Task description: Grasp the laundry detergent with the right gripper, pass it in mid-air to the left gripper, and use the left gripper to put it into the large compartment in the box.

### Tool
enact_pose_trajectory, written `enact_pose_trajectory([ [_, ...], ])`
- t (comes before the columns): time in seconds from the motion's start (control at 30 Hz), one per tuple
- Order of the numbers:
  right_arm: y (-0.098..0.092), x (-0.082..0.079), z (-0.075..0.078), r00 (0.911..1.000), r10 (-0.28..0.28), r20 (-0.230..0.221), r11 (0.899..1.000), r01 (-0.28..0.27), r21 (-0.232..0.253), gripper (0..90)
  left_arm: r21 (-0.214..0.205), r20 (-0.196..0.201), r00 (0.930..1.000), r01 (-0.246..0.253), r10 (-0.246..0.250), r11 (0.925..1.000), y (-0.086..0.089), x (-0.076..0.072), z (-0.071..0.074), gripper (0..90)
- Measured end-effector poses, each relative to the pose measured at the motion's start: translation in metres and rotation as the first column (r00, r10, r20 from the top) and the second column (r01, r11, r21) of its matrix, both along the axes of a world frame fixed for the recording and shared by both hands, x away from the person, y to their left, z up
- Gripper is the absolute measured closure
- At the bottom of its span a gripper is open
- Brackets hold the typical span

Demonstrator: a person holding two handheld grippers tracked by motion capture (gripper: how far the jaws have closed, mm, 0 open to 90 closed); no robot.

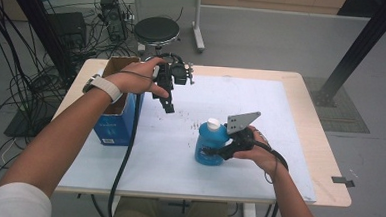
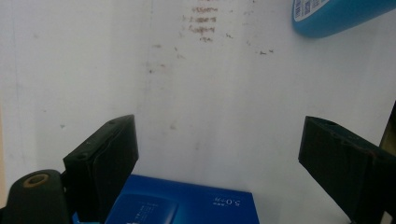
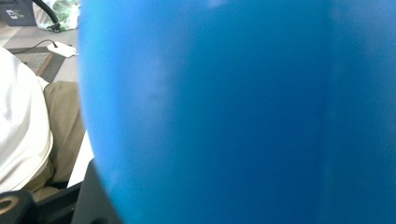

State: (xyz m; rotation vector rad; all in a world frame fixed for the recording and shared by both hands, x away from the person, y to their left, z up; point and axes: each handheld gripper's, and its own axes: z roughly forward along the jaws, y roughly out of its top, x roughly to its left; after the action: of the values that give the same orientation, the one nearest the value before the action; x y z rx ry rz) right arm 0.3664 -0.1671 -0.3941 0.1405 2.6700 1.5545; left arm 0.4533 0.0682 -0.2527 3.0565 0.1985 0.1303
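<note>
Right hand-held gripper (image 1: pixel 213 152): clamped on the lower belly of the blue bottle (image 1: pixel 209 144), jaws reaching in from the bottle's right side, pads pressed against the plastic. In the right gripper view, blue bottle wall (image 3: pixel 233 112) up against the lens, one black jaw at its lower left edge. Bottle standing upright on the counter (image 1: pixel 300 119), a little right of middle, white cap (image 1: pixel 213 123) on top.

Left hand-held gripper (image 1: pixel 167 103): spread wide, nothing between the jaws, hanging tips-down above the counter near the far edge, well apart from the bottle. Below it in the left gripper view, bare white mat (image 2: pixel 93 70) with faint brown marks, corner of the blue box (image 2: pixel 187 205) at the bottom, rounded bottle edge at the top right.

Blue box (image 1: pixel 115 124) open at the top, standing at the counter's left side, just beside the left forearm.

Handling, as a judgement: probably a liquid-filled plastic bottle, moderately heavy, wall smooth and somewhat yielding, rounded and likely to slip or twist under a light pinch. Best hold low on the widest part of the body, as now, or at the narrower neck under the cap; kept upright to avoid sloshing or a leak.
</note>
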Motion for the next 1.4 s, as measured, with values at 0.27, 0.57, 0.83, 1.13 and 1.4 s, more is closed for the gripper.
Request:
enact_pose_trajectory([
  [0.27,-0.0014,0.0004,-0.0027,1.0,0.008,-0.005,1.0,-0.008,0.027,42.4,-0.003,-0.005,1.0,-0.004,0.004,1.0,0.0,-0.0001,-0.0014,12.4],
  [0.57,-0.0017,0.0011,-0.0035,0.9999,0.014,-0.006,0.999,-0.014,0.033,42.7,-0.003,-0.005,1.0,-0.004,0.004,1.0,0.0006,0.0002,-0.0018,12.5],
  [0.83,-0.0019,0.0002,-0.0038,0.9999,0.009,-0.004,0.999,-0.009,0.036,42.8,-0.002,-0.007,1.0,-0.001,0.001,1.0,0.0001,-0.0005,-0.002,12.7],
  [1.13,-0.0017,0.001,-0.0033,0.9999,0.01,-0.006,0.999,-0.01,0.031,43.7,-0.003,-0.007,1.0,0.002,-0.002,1.0,-0.0007,-0.0008,-0.0018,12.9],
  [1.4,-0.0017,0.0013,-0.0032,0.9999,0.009,-0.012,1.0,-0.008,0.029,43.9,-0.002,-0.005,1.0,0.003,-0.003,1.0,-0.0006,-0.0011,-0.0014,13.1],
])
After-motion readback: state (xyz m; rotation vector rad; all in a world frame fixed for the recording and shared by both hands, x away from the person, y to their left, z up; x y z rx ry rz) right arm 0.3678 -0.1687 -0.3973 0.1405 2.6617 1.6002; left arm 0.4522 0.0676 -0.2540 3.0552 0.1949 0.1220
